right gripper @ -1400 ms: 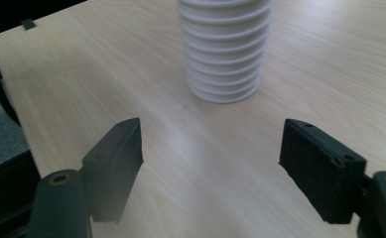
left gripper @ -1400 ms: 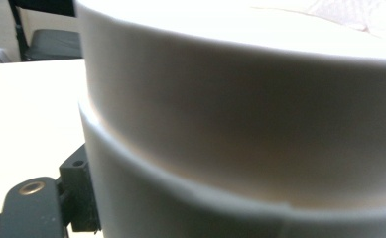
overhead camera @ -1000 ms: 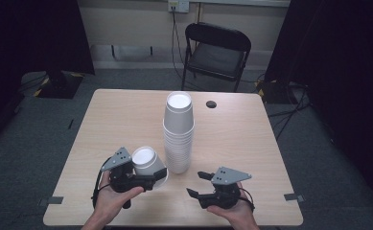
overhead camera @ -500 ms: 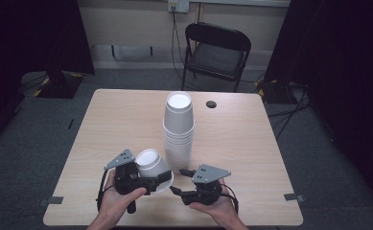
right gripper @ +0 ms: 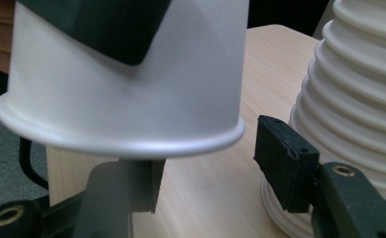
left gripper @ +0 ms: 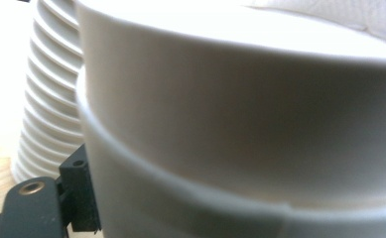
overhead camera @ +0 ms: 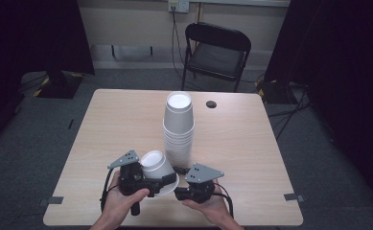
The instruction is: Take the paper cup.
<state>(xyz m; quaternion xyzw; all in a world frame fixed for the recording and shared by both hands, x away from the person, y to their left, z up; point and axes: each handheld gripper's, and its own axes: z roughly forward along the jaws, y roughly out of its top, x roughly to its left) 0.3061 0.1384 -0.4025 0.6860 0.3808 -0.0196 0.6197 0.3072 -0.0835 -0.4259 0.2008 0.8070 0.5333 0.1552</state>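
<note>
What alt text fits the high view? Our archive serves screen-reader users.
At the near edge of a wooden table, the left gripper holds a tilted white foam cup; the right gripper reaches for its rim, beside a tall cup stack.

The place looks like a lab or studio set up for recording. A bare wooden table (overhead camera: 126, 124) stands on grey carpet (overhead camera: 26, 158), black curtains (overhead camera: 337, 57) hang on both sides, and a folding chair (overhead camera: 216, 52) faces a plain wall with a socket (overhead camera: 178, 5) and trailing cables (overhead camera: 289, 112).
</note>
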